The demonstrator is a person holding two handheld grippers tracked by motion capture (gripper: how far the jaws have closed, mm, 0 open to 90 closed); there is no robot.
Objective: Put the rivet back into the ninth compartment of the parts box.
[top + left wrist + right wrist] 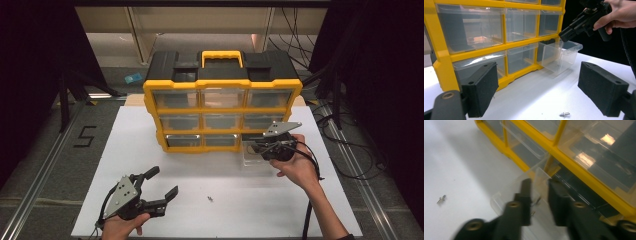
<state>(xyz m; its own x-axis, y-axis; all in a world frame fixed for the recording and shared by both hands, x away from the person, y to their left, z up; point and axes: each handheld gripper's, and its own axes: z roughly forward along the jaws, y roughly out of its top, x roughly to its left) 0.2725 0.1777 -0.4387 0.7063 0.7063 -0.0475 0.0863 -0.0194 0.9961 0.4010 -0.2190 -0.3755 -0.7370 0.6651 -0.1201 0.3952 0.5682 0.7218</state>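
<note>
Left claw sits nearest the camera at the bench's front-left edge, jaws spread wide w/ nothing between them, hand under it. 1 small metal screw lies loose on the white bench just right of that claw; same screw shows in the left gripper view between the two pads.

Count: 1 yellow-and-black organiser w/ 1 yellow handle on top, 9 clear drawers in a 3x3 grid, 2 claws, 2 hands, 1 screw.

8 drawers are pushed in. The 9th, the bottom-right drawer, is pulled part way out of its slot, resting on the bench at the organiser's right front corner. It's clear plastic, box-shaped, open top, w/ a thin lip along the front; something small lies inside but it's too small to tell what.

Right claw is at that drawer, held by the right hand. In the right gripper view its jaws are part open, astride the drawer's front wall, pads not pressing on it.
</note>
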